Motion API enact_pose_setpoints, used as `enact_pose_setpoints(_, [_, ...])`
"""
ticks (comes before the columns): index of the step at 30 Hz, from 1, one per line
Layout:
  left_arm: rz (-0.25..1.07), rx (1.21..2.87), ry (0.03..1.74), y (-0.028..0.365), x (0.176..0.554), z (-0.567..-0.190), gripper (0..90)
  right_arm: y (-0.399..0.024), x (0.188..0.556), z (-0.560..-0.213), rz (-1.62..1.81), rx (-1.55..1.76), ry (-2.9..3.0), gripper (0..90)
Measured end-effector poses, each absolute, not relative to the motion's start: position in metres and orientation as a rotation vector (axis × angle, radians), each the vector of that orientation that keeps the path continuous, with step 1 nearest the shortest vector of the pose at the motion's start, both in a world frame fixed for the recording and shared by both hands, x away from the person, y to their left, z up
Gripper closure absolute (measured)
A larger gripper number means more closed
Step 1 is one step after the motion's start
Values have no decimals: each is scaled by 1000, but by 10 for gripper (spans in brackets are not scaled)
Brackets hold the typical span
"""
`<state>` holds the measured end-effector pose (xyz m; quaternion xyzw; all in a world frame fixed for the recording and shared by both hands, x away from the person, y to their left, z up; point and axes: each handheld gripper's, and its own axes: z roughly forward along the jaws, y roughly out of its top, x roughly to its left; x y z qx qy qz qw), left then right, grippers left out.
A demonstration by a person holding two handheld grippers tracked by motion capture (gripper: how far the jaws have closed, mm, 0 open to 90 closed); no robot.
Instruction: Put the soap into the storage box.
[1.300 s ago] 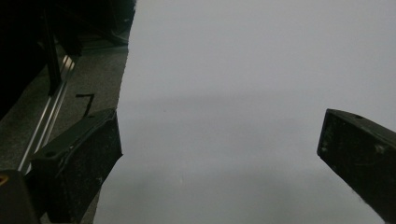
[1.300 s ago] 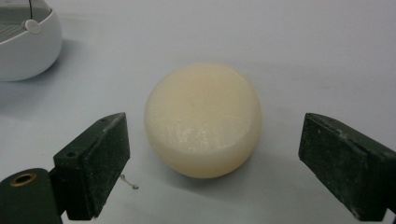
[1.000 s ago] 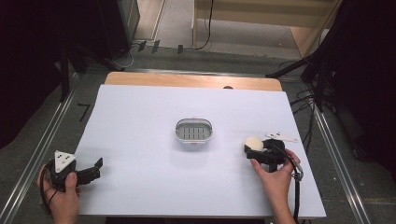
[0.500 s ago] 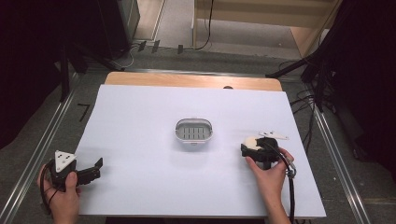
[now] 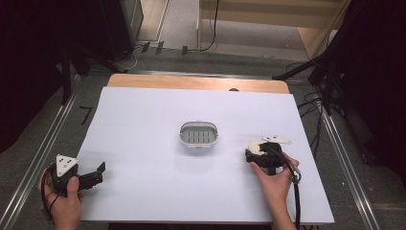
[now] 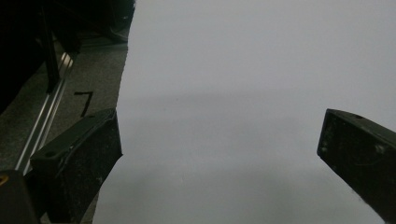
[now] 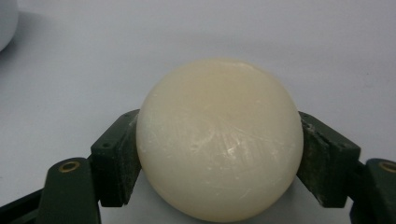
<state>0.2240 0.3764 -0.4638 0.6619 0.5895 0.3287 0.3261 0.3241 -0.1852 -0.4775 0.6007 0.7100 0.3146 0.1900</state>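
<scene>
Two grippers are on the white tabletop [image 5: 143, 120], and the right one does the work. The right gripper [image 5: 254, 154] is clamped on a round bar of soap [image 7: 218, 140]: in the right gripper view both black pads press against its sides, the jaws having just been closing onto it. The soap lies at the right of the tabletop, directly ahead of that gripper's body.

From the soap, the small oval soap dish [image 5: 198, 135] lies to the left and a little farther from the person, near the middle of the tabletop and well apart from the soap. That is the relation the coming move most likely turns on: a lift, then a carry leftward to the dish. The right hand is much the nearer of the two to both things.

The soap is cream-white, smooth and domed, with faint fine scratches on its top. Being round, it shows no long axis to line up. The dish has a pale rim and a slotted grey floor.

The left gripper [image 5: 99, 172] rests at the near left corner, jaws wide apart with nothing between them.
</scene>
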Motion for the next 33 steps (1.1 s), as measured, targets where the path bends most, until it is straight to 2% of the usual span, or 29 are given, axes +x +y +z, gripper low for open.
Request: enact_pose_setpoints(33, [861,1736,1546,377,224,-464,3,-164,326,-446,982,1593,2056,248])
